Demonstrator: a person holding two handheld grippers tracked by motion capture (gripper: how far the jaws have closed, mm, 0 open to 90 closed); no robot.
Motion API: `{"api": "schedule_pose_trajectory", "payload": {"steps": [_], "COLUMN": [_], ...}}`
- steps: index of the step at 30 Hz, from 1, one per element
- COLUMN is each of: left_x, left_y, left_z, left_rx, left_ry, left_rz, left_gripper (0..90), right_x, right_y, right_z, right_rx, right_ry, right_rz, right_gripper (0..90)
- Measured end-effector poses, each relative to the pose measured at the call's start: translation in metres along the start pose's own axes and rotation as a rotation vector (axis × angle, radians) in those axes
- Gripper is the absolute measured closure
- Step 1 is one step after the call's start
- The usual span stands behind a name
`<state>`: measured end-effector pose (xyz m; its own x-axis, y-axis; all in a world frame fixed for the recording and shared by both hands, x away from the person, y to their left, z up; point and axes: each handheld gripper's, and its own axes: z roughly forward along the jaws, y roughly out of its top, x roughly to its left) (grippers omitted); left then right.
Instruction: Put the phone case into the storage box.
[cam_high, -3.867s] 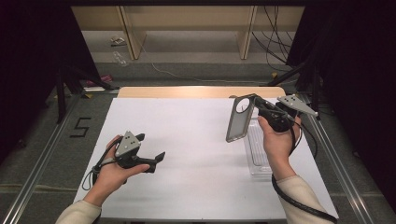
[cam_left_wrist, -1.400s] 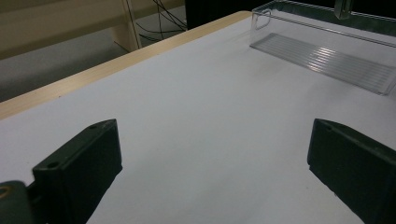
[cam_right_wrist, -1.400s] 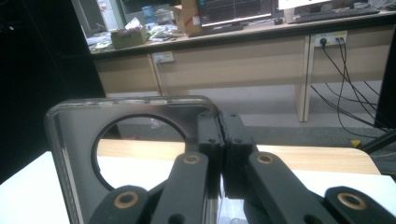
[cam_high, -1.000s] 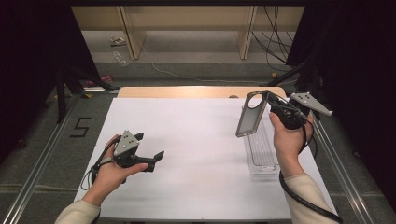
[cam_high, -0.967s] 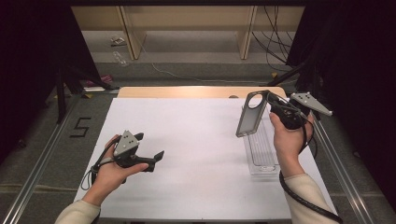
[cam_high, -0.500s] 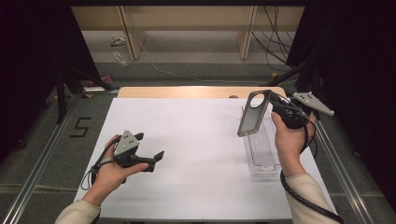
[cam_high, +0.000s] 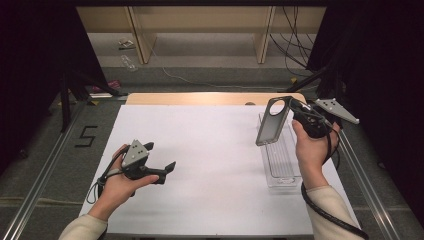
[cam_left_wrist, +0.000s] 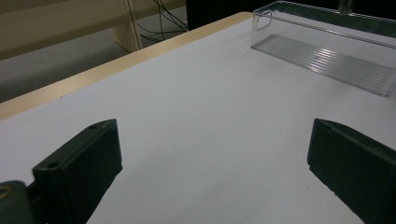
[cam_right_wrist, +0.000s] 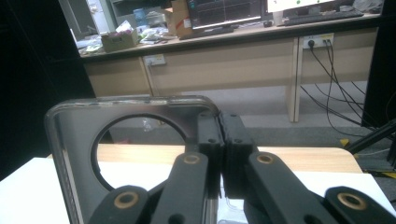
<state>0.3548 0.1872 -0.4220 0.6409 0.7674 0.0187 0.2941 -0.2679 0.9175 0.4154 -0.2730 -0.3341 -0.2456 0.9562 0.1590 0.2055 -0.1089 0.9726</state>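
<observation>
White table (cam_high: 215, 150) takes up most of the scene, with a bare wooden strip (cam_high: 200, 98) along its far edge. Past it are a grey floor, some shelf legs and loose cables (cam_high: 295, 45).

Clear plastic tray (cam_high: 280, 160) sits on the right side of the table, long and narrow, running front to back. It has ribbed flooring, seen better in the left gripper view (cam_left_wrist: 327, 60). Nothing lies in it as far as I can see.

Right hand (cam_high: 310, 150) is raised above the tray's far end. Right gripper (cam_high: 292, 107) has its jaws pinched tight on the edge of a phone case (cam_high: 271, 122). In the right gripper view the two black pads meet on the case wall right beside the round camera cutout (cam_right_wrist: 140, 149), with no gap visible. The case (cam_right_wrist: 79, 154) is dark, semi-transparent and held upright in the air, cutout end up. It hangs over the tray's far left wall, clear of the table. I can't tell if its lower end touches the tray rim. The gripper's cable (cam_high: 325, 215) loops down past the right sleeve.

Left hand (cam_high: 117, 185) rests low on the left part of the table, well apart from the tray. Left gripper (cam_high: 160, 160) has its jaws spread wide, with nothing between them, just bare table in the left gripper view (cam_left_wrist: 210, 154). It points toward the tray.

A "5" marking (cam_high: 86, 136) is on the floor left of the table.
</observation>
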Motion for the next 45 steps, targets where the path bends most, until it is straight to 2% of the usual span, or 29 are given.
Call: {"api": "schedule_pose_trajectory", "payload": {"steps": [45], "left_x": [0.001], "left_y": [0.0], "left_z": [-0.001], "left_rx": [-0.003], "left_ry": [0.003], "left_rz": [-0.005], "left_gripper": [2.5], "right_x": [-0.014], "right_y": [0.002], "right_z": [-0.002], "right_rx": [-0.01], "right_ry": [-0.05], "right_rz": [0.009], "right_gripper": [88.9]}}
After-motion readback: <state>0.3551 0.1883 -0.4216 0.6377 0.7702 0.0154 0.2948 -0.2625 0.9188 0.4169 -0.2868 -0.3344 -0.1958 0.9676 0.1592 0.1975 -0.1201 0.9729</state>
